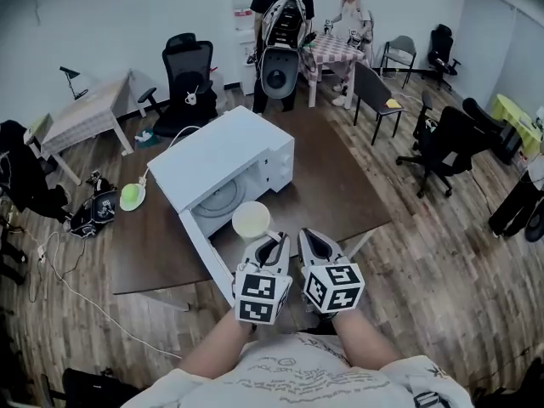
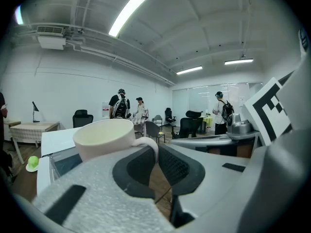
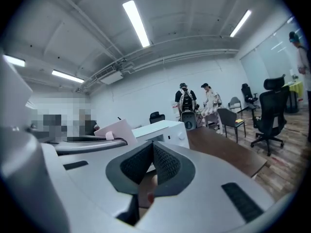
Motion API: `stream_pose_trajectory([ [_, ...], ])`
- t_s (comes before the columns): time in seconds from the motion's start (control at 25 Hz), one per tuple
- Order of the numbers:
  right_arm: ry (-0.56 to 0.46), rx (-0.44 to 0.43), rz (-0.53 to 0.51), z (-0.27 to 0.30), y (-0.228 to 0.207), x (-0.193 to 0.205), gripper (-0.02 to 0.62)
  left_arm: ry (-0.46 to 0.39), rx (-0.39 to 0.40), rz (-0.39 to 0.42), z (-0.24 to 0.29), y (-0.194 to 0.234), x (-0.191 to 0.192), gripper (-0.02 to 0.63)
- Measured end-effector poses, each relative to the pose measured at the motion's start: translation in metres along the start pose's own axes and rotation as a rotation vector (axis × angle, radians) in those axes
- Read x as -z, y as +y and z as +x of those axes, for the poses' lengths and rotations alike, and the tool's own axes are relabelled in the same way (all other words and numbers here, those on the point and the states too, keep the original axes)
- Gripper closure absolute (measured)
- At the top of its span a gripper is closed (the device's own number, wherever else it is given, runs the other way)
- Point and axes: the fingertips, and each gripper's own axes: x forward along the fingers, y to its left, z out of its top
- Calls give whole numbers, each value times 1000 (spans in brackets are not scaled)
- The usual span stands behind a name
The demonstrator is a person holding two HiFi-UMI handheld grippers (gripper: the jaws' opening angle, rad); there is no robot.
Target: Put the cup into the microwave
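Observation:
A cream cup (image 1: 252, 220) hangs in front of the white microwave (image 1: 223, 155), whose door (image 1: 206, 257) is swung open, showing the glass turntable (image 1: 218, 200). My left gripper (image 1: 273, 239) is shut on the cup's handle. In the left gripper view the cup (image 2: 104, 137) stands upright with its handle pinched at my left gripper (image 2: 156, 152), and the microwave (image 2: 54, 142) lies behind it. My right gripper (image 1: 310, 237) sits just right of the left one, shut and empty. In the right gripper view my right gripper (image 3: 152, 148) has its jaws pressed together, with the microwave (image 3: 163, 130) ahead.
The microwave stands on a brown table (image 1: 340, 185). A green round object (image 1: 131, 196) lies at the table's left edge, with a white cable (image 1: 68, 283) on the floor. Office chairs (image 1: 187, 83) and two people (image 1: 285, 32) are at the back.

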Motion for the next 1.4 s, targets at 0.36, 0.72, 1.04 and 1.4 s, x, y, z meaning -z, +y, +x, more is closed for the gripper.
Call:
stream_pose_trajectory([
  [0.36,63,-191,-29,67,-10,-8,581,-21,-128,3,32,25,-8,571],
  [0.72,115,-419,-101,131,-3,-14,581,18,-351,-94,59,63,1,571],
  [1.04,129,-602,-182,163,21,-10,581,34,-558,-170,60,102,19,571],
  [1.4,177,-745,-240,180,23,1,581,59,-696,-214,74,119,44,571],
])
